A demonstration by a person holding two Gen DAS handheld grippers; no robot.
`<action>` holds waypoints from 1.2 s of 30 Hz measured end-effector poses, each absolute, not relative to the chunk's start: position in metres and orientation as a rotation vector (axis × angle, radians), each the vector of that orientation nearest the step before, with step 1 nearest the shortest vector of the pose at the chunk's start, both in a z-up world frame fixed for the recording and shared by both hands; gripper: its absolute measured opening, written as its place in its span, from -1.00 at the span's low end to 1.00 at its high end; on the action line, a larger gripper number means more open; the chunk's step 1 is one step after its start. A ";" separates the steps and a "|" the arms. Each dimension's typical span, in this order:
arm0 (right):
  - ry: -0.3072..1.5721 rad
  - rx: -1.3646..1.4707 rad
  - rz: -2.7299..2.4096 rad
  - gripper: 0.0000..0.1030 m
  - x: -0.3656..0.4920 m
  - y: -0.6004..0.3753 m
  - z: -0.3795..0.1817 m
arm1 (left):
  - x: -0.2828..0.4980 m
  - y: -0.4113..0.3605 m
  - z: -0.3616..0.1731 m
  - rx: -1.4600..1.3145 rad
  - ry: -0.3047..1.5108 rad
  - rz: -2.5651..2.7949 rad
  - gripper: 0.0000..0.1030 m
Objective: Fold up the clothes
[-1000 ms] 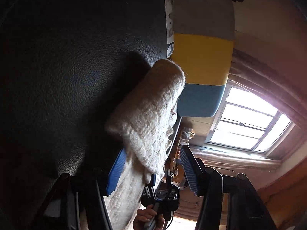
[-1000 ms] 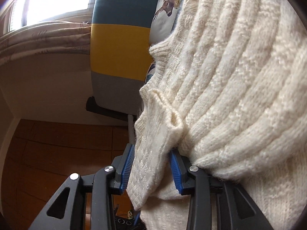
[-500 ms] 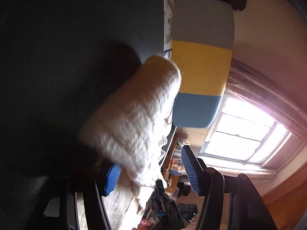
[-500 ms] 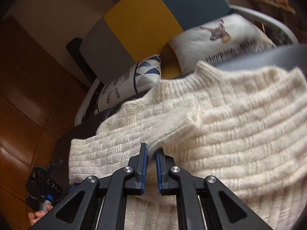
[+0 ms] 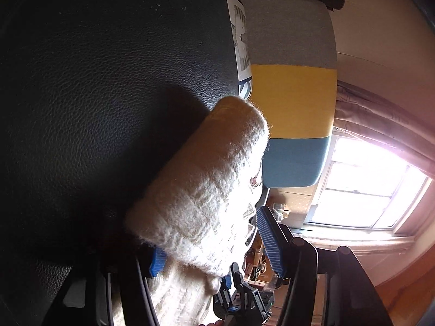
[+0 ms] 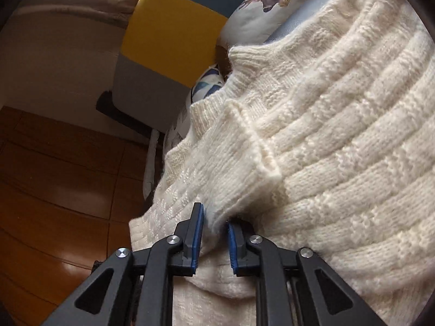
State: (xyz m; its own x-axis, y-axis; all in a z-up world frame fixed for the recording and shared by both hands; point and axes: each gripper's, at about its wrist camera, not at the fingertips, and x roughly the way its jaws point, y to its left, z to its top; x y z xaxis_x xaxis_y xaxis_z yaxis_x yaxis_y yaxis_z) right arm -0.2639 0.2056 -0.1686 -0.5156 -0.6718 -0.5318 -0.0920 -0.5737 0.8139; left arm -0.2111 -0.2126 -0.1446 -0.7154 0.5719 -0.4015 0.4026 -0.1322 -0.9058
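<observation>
- Sleeve (image 6: pixel 236 168) status: a second ago the right gripper (image 6: pixel 214 240) had its pads wide apart on either side of the cuff end; half a second ago they'd closed to a sliver, and now they're pinched on a tuft of the knit, maybe a touch looser
- the view has also swung round, so I'd guess the sleeve is being carried in over the body of the sweater (image 6: pixel 339 163); the cuff lies across the chest just under the neckline
- left gripper (image 5: pixel 212 255) hasn't really changed: pads well apart, a fat roll of the knit bulging up between them but not squeezed by anything I can see
- what that means: looks like the sleeve-in fold is basically placed, letting go is probably next, and the body fold isn't done yet
- the sweater is spread on a dark leather surface (image 5: pixel 108 95), one edge hanging toward the wood floor side
- head count: one sweater, one sleeve in view (other one hidden), two grippers
- background: one striped chair back (image 6: pixel 168 32), two cushions, namely the deer cushion (image 6: pixel 261 8) and the triangle-print cushion (image 6: pixel 206 89), and one window (image 5: pixel 361 184)
</observation>
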 end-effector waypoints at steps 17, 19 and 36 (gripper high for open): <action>-0.681 1.352 -2.586 -0.89 -0.238 0.260 -0.104 | -0.257 -0.188 -0.130 -1.302 -1.766 2.186 -0.55; -0.821 1.379 -2.538 -0.89 -0.231 0.274 -0.133 | -0.262 -0.187 -0.130 -1.307 -1.740 2.204 -0.67; -0.880 1.243 -2.550 -0.78 -0.223 0.282 -0.138 | -0.222 -0.186 -0.128 -1.242 -1.565 2.279 -0.88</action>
State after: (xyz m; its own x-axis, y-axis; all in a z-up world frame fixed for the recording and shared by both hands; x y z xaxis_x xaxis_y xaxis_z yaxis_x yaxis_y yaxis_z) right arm -0.2227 0.2824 -0.1376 -0.6377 -0.3928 -0.6626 -0.0997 -0.8108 0.5767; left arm -0.2216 -0.1857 -0.1281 -0.6591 0.5046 -0.5576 0.3392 -0.4623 -0.8193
